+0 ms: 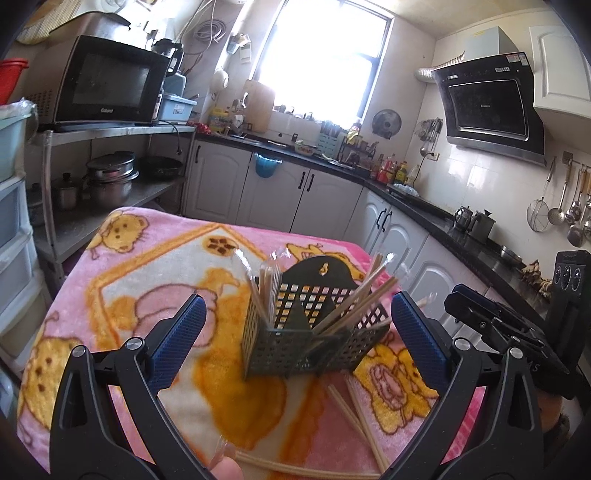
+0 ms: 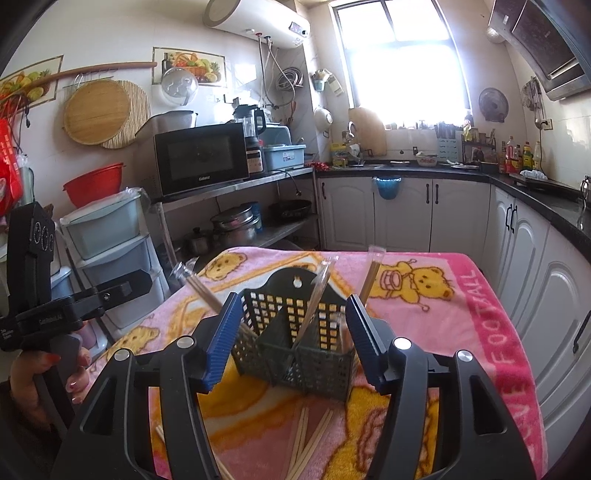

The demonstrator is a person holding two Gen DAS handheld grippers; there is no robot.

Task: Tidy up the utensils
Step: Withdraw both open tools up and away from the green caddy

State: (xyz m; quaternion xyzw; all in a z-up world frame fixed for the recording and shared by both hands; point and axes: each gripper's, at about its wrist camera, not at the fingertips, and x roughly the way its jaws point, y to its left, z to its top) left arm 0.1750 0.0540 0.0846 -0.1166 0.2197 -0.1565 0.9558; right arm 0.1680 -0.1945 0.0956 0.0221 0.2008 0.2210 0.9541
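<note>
- Both grippers angled slightly down at the table; a hand [image 2: 44, 373] holds the left gripper's handle.
- Dark perforated caddy [image 1: 310, 332] upright on pink bear blanket [image 1: 147, 266]; wrapped chopsticks [image 1: 354, 299] lean in its compartments, loose chopsticks [image 2: 306, 446] lie in front.
- Left gripper [image 1: 297, 332]: spread wide, empty.
- Right gripper [image 2: 291, 336]: partly apart, opening, flanking the caddy; contact unclear.

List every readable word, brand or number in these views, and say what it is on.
"Galanz": on the microwave.
"FOOTBALL": on the pink blanket border; the letters before it are partly cut off.
Range hood logo, water heater display, sauce bottles: too small or blurred.
</note>
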